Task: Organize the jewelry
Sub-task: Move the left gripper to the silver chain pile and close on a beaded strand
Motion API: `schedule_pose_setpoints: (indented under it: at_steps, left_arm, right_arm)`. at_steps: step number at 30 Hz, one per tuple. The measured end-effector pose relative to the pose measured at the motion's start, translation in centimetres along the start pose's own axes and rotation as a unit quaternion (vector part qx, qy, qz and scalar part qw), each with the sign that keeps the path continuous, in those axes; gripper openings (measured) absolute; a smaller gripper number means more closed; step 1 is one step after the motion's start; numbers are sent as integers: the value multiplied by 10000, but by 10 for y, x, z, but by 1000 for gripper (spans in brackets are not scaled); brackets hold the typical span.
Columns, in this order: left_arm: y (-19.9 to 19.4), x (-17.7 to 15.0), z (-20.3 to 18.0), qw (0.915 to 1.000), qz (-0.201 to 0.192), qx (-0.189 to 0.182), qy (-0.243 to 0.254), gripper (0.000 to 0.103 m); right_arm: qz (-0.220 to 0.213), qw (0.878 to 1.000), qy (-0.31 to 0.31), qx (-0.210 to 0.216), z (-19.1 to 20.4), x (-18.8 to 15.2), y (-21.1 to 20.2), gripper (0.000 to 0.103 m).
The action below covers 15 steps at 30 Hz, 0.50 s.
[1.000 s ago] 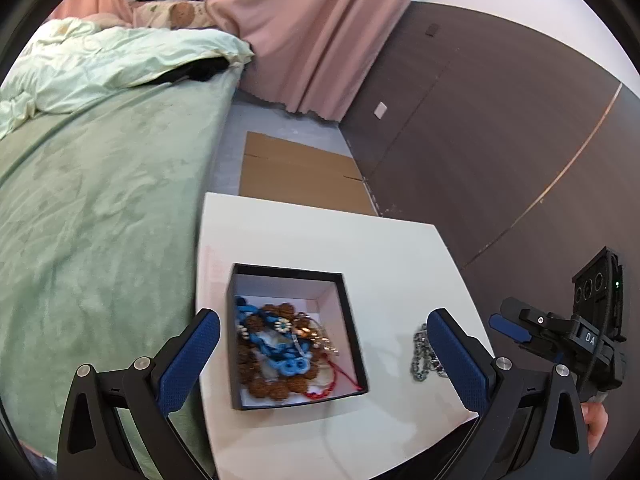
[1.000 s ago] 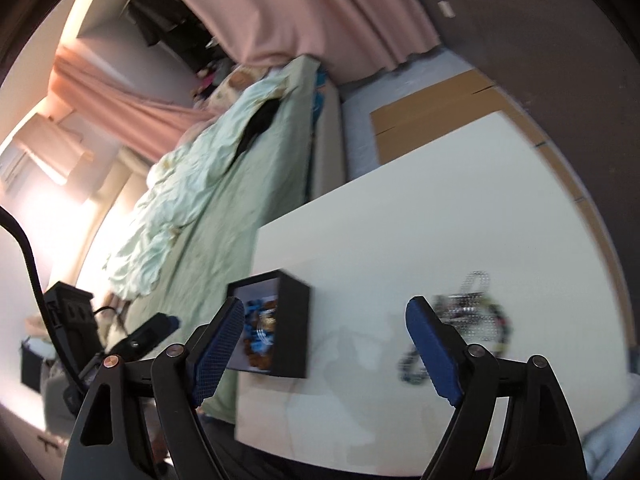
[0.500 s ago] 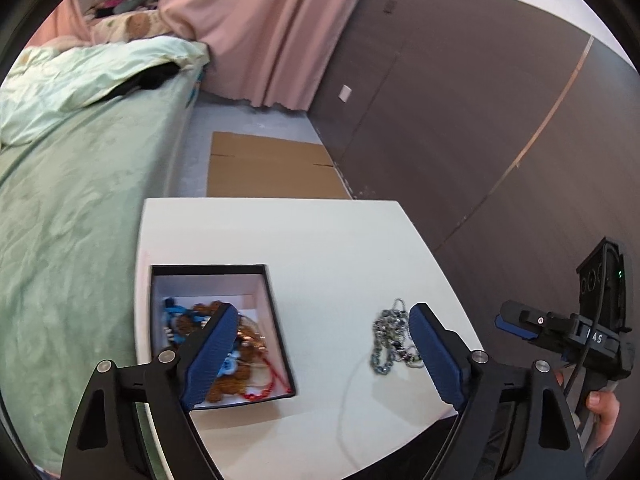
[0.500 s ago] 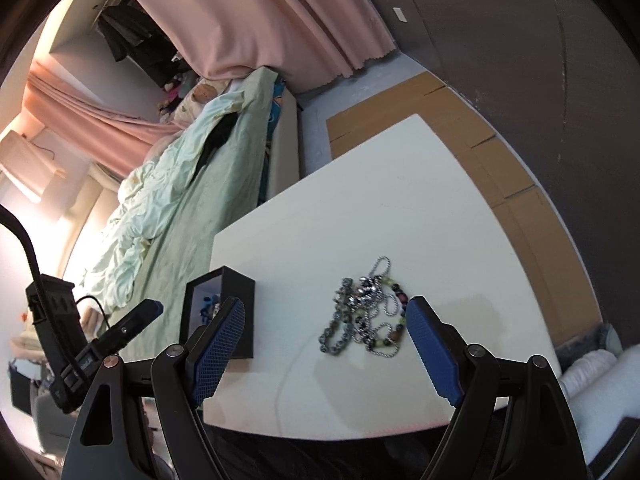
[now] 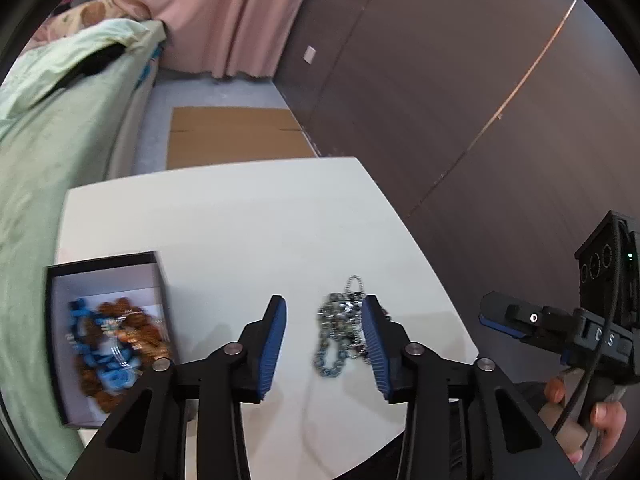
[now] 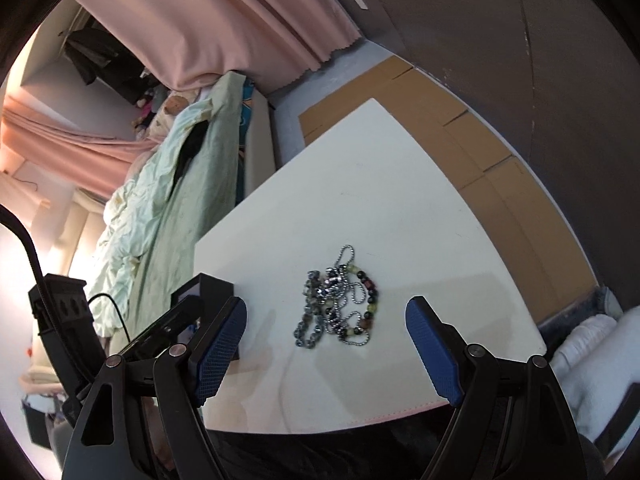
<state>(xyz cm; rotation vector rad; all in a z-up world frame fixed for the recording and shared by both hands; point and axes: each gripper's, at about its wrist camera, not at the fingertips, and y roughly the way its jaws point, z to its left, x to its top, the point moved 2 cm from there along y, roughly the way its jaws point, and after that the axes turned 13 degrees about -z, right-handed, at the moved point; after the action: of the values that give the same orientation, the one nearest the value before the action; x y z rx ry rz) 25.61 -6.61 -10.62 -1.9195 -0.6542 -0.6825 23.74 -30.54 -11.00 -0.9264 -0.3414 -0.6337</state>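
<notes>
A tangled pile of silver chains and beaded bracelets [image 5: 340,332] lies on the white table [image 5: 240,216]; it also shows in the right wrist view [image 6: 340,308]. A black box [image 5: 56,344] with a white lining holds blue and brown bead jewelry [image 5: 112,344] at the table's left; its corner [image 6: 212,292] shows in the right wrist view. My left gripper [image 5: 324,344] is open and empty, above the table, with the pile just inside its right finger. My right gripper [image 6: 326,352] is wide open and empty, just short of the pile.
A bed with a green cover [image 5: 48,152] runs along the table's left side. Flat cardboard [image 5: 232,136] lies on the floor beyond the table. A dark wall [image 5: 440,80] stands to the right. The right gripper's body [image 5: 560,328] is off the table's right corner.
My left gripper has swung right from over the box to the chain pile and its jaws have narrowed. My right gripper has moved closer to the pile, still wide open.
</notes>
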Motion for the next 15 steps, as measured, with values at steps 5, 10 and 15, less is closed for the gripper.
schedule_pose_setpoints:
  at_steps: [5,10,15]
  left_arm:
    - [28,-3,-11,9996,261,-103,-23,27]
    - [55,-7,-19,9985,523,-136,-56,20]
    - [76,-12,-25,9973,732,-33,18,20]
  right_arm:
    - [-119,9992,370,-115,-12,1,-4,77]
    - [-169,9974,672,-206,-24,3,-5,70]
    - [-128,9962,835,-194,-31,3,-5,66]
